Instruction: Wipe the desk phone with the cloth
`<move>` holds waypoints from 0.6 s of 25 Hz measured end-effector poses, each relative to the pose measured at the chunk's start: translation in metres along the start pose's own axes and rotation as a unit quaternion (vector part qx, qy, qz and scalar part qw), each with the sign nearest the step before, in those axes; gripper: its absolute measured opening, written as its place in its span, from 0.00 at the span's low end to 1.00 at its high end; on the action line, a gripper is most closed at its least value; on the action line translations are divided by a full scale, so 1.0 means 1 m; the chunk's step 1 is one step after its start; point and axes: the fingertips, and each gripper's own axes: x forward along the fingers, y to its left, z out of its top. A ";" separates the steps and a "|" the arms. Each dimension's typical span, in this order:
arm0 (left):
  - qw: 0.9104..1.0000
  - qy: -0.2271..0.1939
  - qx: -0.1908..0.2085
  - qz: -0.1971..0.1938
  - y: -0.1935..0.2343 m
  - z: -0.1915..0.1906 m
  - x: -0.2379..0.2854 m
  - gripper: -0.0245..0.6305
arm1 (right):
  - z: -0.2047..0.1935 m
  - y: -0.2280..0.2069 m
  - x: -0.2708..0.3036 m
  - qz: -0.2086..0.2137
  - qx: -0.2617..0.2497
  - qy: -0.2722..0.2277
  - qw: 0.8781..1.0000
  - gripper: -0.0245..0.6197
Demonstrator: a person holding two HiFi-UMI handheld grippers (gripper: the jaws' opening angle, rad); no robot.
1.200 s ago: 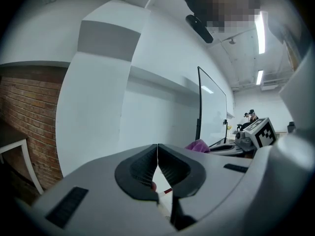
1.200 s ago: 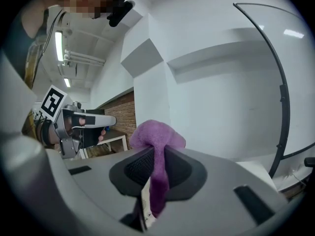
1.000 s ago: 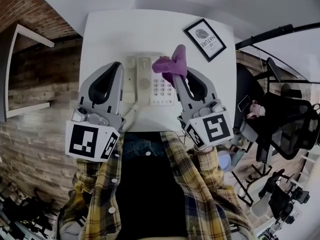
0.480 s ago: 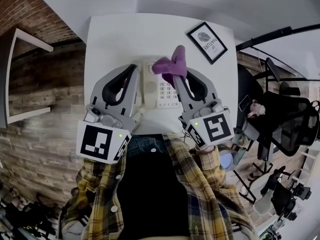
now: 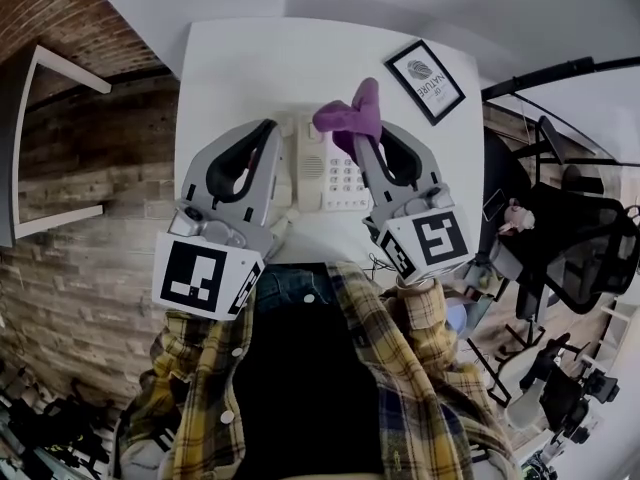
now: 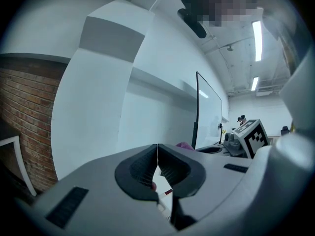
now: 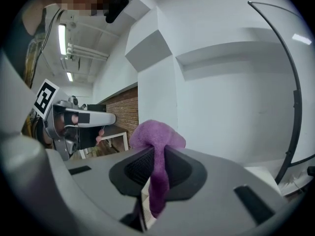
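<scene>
One white rectangular bench [image 5: 250,63] is counted. One cream corded desk phone [image 5: 340,178] with one handset [image 5: 312,163] is seen, and one black-framed printed sign [image 5: 428,80]. One purple cloth [image 5: 350,113] is counted. Two grey hand-held grippers are present, a left gripper [image 5: 262,133] and a right gripper [image 5: 368,146]. Two fingers [image 6: 88,186] are carried by each, four in all, and one cube with black-and-white square markers [image 5: 205,276] is borne by each, two in all. One small table with a white frame [image 5: 70,71] is seen by the brick wall. Two long ceiling light strips [image 6: 257,41] are counted in the left gripper view. One black office chair [image 5: 575,248] is made out clearly; any beyond it cannot be counted.
</scene>
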 end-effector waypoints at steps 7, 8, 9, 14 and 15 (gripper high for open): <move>1.000 0.007 -0.007 0.010 0.009 -0.013 0.000 0.06 | -0.030 0.000 0.032 0.021 0.015 0.034 0.999 0.13; 1.000 0.008 -0.008 0.011 0.011 -0.014 -0.001 0.06 | -0.035 0.000 0.037 0.025 0.018 0.040 0.999 0.13; 1.000 0.009 -0.009 0.013 0.013 -0.015 -0.001 0.06 | -0.040 0.001 0.042 0.029 0.020 0.046 0.998 0.13; 0.999 0.015 -0.017 0.023 0.026 -0.023 -0.003 0.06 | -0.072 0.002 0.067 0.035 0.024 0.080 0.996 0.13; 0.999 0.018 -0.018 0.025 0.028 -0.025 -0.003 0.06 | -0.079 0.002 0.072 0.034 0.026 0.087 0.995 0.13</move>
